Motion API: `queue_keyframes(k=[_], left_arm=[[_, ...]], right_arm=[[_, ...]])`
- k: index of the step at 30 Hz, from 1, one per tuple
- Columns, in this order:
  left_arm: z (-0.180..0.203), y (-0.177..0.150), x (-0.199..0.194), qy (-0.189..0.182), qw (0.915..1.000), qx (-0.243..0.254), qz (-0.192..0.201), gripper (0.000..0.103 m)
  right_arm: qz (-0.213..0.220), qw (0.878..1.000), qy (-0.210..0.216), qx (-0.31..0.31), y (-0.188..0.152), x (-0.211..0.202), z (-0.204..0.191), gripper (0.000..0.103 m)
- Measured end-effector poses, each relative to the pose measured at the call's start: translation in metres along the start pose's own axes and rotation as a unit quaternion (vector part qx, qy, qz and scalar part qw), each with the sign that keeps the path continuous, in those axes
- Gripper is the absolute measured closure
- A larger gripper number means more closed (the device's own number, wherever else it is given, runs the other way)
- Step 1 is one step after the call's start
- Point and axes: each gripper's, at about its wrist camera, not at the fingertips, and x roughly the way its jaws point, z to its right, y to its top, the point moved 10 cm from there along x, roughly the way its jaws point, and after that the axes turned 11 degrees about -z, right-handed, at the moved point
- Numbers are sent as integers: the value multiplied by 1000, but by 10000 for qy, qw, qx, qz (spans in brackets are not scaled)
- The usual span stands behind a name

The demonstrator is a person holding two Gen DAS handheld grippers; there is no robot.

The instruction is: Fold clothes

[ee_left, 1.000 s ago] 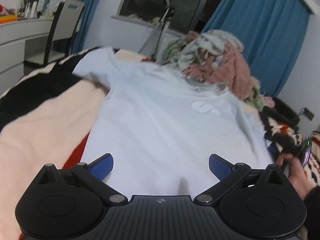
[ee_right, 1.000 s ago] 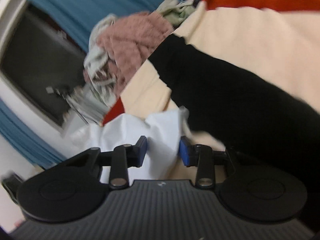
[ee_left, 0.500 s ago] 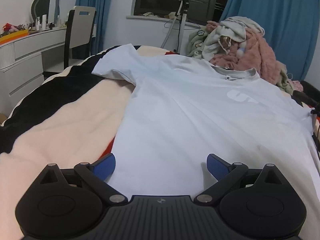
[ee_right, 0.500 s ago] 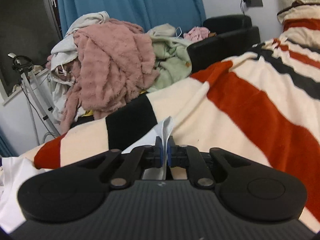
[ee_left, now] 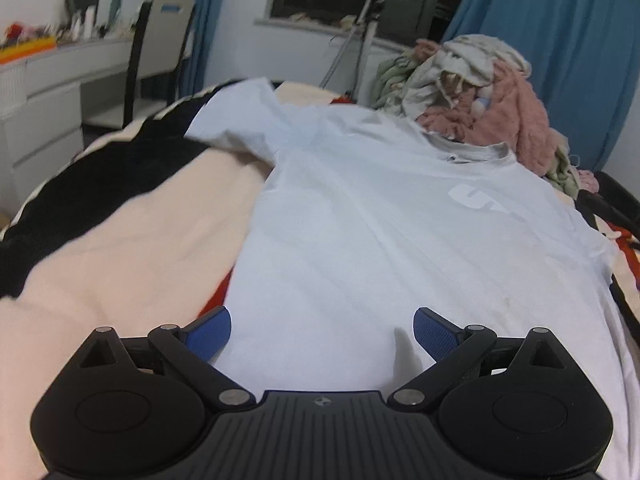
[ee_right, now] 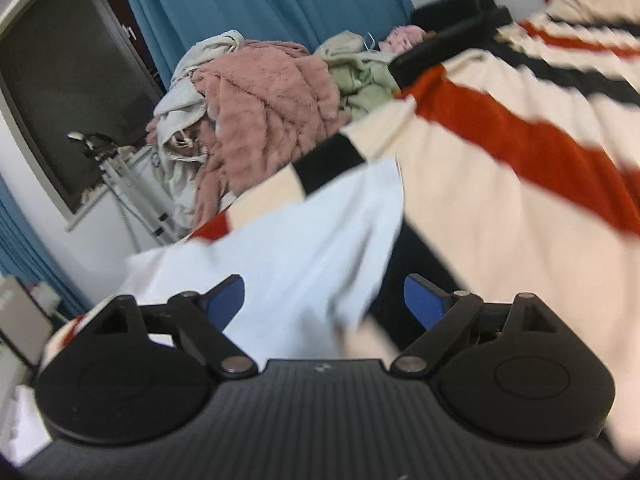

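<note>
One pale blue T-shirt point(ee_left: 400, 232) lies spread flat, front side up, on a bed covered by a cream, black and red striped blanket point(ee_left: 120, 248), collar toward twelve o'clock in the left wrist view and hem nearest the camera. Its left-hand sleeve reaches out toward ten o'clock; no fold shows anywhere in the shirt, so the folding seems to be only at its laying-out stage, with every fold left to make. At six o'clock in that view the left gripper point(ee_left: 322, 330) hovers over the hem with its blue pads wide apart, grasping nothing. In the blurred right wrist view, the right gripper point(ee_right: 324, 300) is likewise spread wide and empty, with a loose edge of the shirt, likely the other sleeve, lying between and beyond its pads. Farther out, at one o'clock in the left view, a heap of unfolded clothes point(ee_left: 480, 92) waits beside blue curtains point(ee_left: 568, 48).
</note>
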Motion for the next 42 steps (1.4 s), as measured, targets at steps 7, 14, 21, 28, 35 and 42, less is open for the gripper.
queue_keyframes(k=[7, 14, 21, 28, 35, 42], left_arm=[[-22, -12, -26, -64, 9990, -364, -260, 4], [-68, -44, -56, 131, 9936, -715, -865, 15], [-67, -83, -82, -543, 9862, -1006, -1198, 34], [-48, -102, -91, -523, 9848, -467, -1588, 99], [-52, -78, -124, -192, 9904, 53, -1365, 100], [-53, -82, -121, 270, 9898, 435, -1333, 83]], right_arm=[[-478, 9986, 135, 198, -107, -124, -18, 15], [-106, 9978, 654, -44, -153, -237, -38, 15], [-231, 9980, 594, 15, -182, -260, -25, 15], [-359, 9969, 637, -298, -193, -259, -37, 15], [-385, 9967, 525, -494, -196, -257, -38, 15], [-305, 9964, 442, -649, -195, -257, -42, 15]])
